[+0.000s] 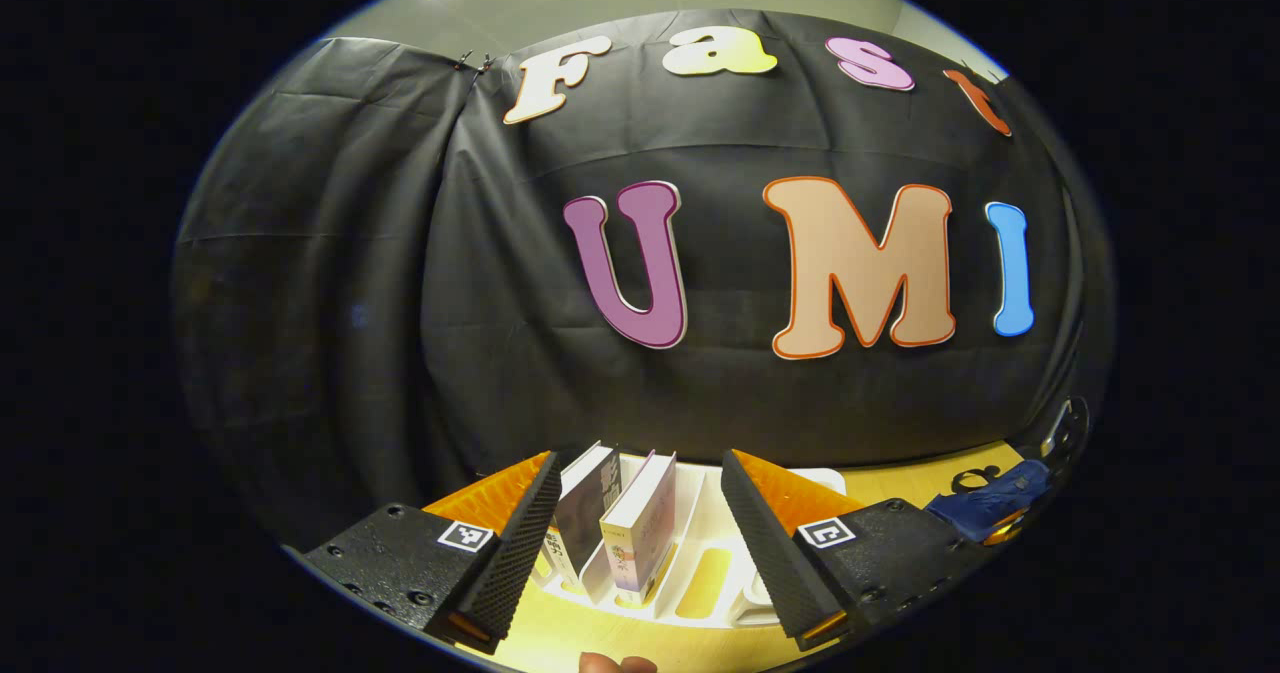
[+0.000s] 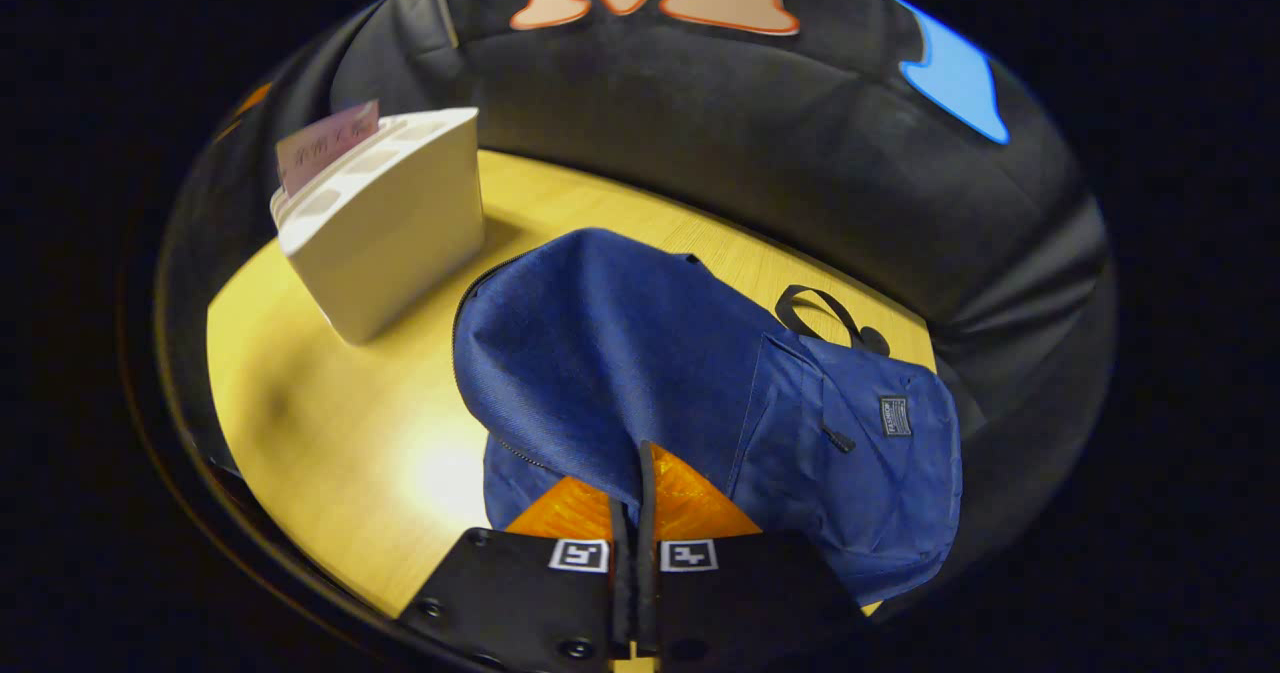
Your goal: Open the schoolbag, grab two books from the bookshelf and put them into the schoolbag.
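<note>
Over the white bookshelf [image 1: 700, 553] the left gripper [image 1: 640, 543] hangs wide open around two books [image 1: 640, 523]; right gripper [image 2: 634, 483] is pinched closed on the blue schoolbag [image 2: 640, 353] flap on the counter [image 2: 330, 423].

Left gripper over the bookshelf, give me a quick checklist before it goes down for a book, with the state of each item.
1. Left gripper open: ok, its fingers stand wide apart.
2. Books within the gap: ok, two books stand upright in the white bookshelf between the fingers.
3. One single book lined up: not ok, both sit in the gap, so the fingers would likely take both.
4. Right gripper holding the schoolbag flap: ok, fingers closed on the blue fabric, lifted.
5. Schoolbag mouth open wide enough: cannot tell, the raised flap hides the inside.
6. Bookshelf steady on the table: ok, it stands upright beside the bag.
</note>
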A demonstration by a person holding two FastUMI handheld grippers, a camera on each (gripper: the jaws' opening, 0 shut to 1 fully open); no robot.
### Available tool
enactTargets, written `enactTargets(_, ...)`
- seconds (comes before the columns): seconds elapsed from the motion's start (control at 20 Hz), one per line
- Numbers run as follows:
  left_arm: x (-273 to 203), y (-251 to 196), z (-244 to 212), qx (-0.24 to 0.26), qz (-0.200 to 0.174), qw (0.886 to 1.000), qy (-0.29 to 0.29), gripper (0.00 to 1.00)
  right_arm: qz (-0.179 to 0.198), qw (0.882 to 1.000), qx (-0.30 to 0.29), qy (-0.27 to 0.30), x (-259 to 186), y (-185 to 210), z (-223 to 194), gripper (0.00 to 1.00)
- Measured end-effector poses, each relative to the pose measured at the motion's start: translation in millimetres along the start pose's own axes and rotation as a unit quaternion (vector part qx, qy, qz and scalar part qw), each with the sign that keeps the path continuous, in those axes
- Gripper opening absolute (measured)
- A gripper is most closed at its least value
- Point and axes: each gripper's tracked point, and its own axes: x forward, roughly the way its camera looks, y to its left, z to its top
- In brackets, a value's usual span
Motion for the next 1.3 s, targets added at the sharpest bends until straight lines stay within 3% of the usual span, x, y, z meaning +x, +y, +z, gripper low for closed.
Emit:
enactTargets(0.15, 5.8, 6.6, 4.7, -0.001, 0.002, 1.0, -0.002, 0.94, 0.009, 0.995, 0.091, -0.038, -21.4, -14.4, 27.0, 0.05)
enactTargets(0.35, 15.6, 14.3, 5.4, -0.017, -0.001, 1.0, 0.007, 0.98, 0.026, 0.974, 0.213, -0.076, -28.8, -42.7, 37.9, 0.05)
enactTargets(0.55, 35.4, 14.3, 4.6, -0.009, -0.006, 1.0, 0.023, 0.94, 0.032, 0.946, 0.303, -0.112, -37.4, -64.5, 41.8, 0.05)
enactTargets(0.75, 61.6, 9.8, -10.9, -0.003, -0.045, 0.996, 0.079, 0.96, 0.037, 0.9, 0.409, -0.144, -52.5, -76.9, 41.9, 0.07)
enactTargets(0.9, 79.0, 0.1, -42.7, -0.006, -0.083, 0.982, 0.168, 0.94, 0.04, 0.882, 0.441, -0.159, -56.1, -80.7, 41.7, 0.05)
enactTargets(1.1, 97.9, -13.3, -81.9, -0.008, -0.117, 0.95, 0.289, 0.94, 0.034, 0.874, 0.453, -0.174, -56.7, -86.4, 40.6, 0.05)
enactTargets(1.3, 113.6, -13.8, -113.5, 0.003, -0.121, 0.919, 0.375, 0.94, 0.032, 0.864, 0.466, -0.186, -60.3, -89.6, 40.6, 0.05)
